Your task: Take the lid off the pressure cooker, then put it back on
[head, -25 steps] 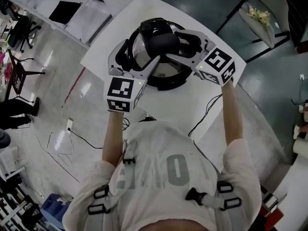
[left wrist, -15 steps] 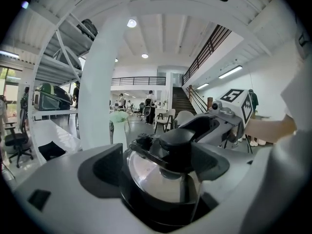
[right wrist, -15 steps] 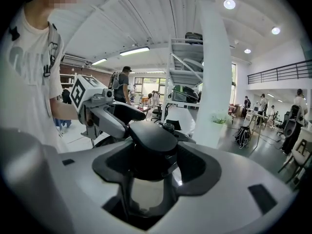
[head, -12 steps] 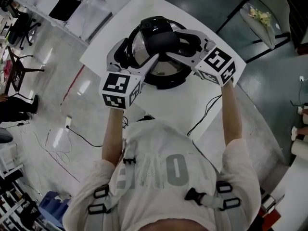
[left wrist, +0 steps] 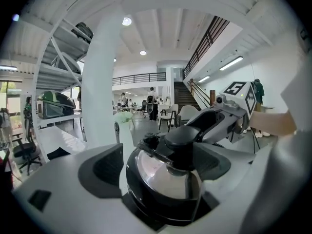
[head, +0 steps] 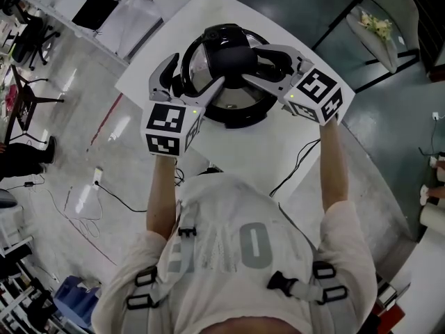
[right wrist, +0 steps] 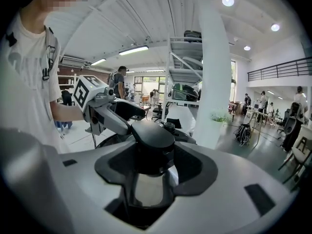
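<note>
Lid on the pressure cooker [head: 235, 115], right gripper [head: 245, 67] on its knob [right wrist: 152, 135].
The pressure cooker stood on a white table [head: 278, 145] with the lid [head: 200, 67] seated on top. The right gripper reached in from the cooker's right; its jaws had just been closing, and their pads sat against both sides of the black knob. The left gripper [head: 193, 75] came in from the cooker's left, jaws spread wide. One jaw lay outside the cooker's wall and the other across the lid's near edge, gripping nothing.
</note>
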The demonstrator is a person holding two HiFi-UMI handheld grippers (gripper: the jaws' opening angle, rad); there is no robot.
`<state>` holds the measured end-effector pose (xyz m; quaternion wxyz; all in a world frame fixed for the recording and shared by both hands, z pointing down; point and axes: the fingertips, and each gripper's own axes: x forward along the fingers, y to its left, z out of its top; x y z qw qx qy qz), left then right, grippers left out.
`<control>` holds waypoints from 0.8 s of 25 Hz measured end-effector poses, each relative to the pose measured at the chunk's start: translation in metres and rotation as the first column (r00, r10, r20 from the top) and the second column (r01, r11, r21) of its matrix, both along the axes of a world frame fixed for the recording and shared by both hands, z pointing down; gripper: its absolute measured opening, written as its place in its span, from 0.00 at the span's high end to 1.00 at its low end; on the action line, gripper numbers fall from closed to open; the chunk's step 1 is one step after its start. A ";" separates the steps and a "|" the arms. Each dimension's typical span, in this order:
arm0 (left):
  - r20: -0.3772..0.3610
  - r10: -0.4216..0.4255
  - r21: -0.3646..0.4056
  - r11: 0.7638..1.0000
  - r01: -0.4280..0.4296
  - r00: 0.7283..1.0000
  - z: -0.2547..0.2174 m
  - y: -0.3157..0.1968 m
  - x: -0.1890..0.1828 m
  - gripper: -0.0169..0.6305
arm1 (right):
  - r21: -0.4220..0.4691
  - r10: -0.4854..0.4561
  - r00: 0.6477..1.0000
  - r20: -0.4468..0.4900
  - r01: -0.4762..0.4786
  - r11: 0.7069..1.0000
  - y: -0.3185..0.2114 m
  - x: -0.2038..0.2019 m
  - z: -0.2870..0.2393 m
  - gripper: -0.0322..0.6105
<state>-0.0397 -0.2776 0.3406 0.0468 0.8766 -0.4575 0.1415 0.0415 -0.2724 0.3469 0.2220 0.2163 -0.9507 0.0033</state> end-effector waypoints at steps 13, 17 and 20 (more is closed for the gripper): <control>0.015 0.140 -0.015 0.990 -0.140 0.990 0.001 0.015 0.021 0.58 | -0.034 -0.111 0.992 0.061 0.113 0.993 0.002 -0.003 0.000 0.57; 0.029 0.208 -0.041 0.978 -0.207 0.978 0.000 0.017 0.027 0.60 | -0.045 -0.159 0.986 -0.043 0.158 0.986 0.002 -0.004 0.000 0.55; 0.013 0.316 -0.069 0.947 -0.314 0.949 0.002 0.017 0.031 0.63 | -0.053 -0.176 0.979 -0.106 0.171 0.984 0.001 -0.005 0.001 0.55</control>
